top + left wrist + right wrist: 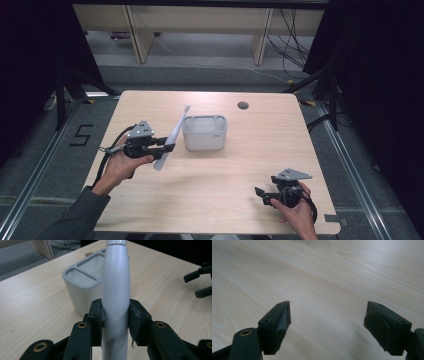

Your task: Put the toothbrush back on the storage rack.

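Observation:
A white electric toothbrush point(172, 137) stands tilted in the air left of a grey two-compartment holder point(204, 132), its head up and away from me. My left gripper point(169, 147) is shut on the toothbrush handle point(116, 292); both pads press its sides in the left gripper view. The holder point(82, 285) stands just behind the handle there, with its compartments looking empty. My right gripper point(258, 195) rests low near the table's front right, open, with bare wood between its fingers point(277, 322).
The wooden table point(260, 150) has a round cable hole point(243, 105) at the back. Black frame legs and cables stand beyond the far edge. The right gripper point(200, 282) appears at the far right of the left gripper view.

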{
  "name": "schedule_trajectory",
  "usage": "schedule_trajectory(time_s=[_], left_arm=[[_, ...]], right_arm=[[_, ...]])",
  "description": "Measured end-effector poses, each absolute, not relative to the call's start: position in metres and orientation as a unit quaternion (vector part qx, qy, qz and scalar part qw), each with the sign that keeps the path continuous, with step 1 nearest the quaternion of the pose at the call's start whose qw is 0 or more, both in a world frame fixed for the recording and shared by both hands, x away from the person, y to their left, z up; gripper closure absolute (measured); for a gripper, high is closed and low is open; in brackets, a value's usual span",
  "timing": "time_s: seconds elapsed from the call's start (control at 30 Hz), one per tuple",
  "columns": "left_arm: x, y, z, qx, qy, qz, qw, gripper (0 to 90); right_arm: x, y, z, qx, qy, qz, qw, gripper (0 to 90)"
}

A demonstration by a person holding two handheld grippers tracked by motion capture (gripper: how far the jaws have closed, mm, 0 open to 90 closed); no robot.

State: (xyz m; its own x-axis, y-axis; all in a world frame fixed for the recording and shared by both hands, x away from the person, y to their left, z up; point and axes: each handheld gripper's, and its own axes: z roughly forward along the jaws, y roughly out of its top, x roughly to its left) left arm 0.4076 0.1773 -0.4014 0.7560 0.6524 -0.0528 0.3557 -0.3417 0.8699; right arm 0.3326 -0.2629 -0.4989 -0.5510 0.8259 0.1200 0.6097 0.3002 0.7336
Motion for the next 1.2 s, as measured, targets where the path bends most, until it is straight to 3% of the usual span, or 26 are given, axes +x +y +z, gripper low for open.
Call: schedule_trajectory(time_s=[0.43,1.2], left_arm=[[0.417,0.149,-0.396,0.755,0.31,0.176,0.551,66.4],[0.429,0.088,-0.375,0.73,0.292,0.215,0.58,66.4]], right_arm=[[0.333,-0.263,-0.499,0.451,0.795,0.379,0.142,21.7],[0.333,-0.262,-0.499,0.45,0.795,0.383,0.137,21.6]])
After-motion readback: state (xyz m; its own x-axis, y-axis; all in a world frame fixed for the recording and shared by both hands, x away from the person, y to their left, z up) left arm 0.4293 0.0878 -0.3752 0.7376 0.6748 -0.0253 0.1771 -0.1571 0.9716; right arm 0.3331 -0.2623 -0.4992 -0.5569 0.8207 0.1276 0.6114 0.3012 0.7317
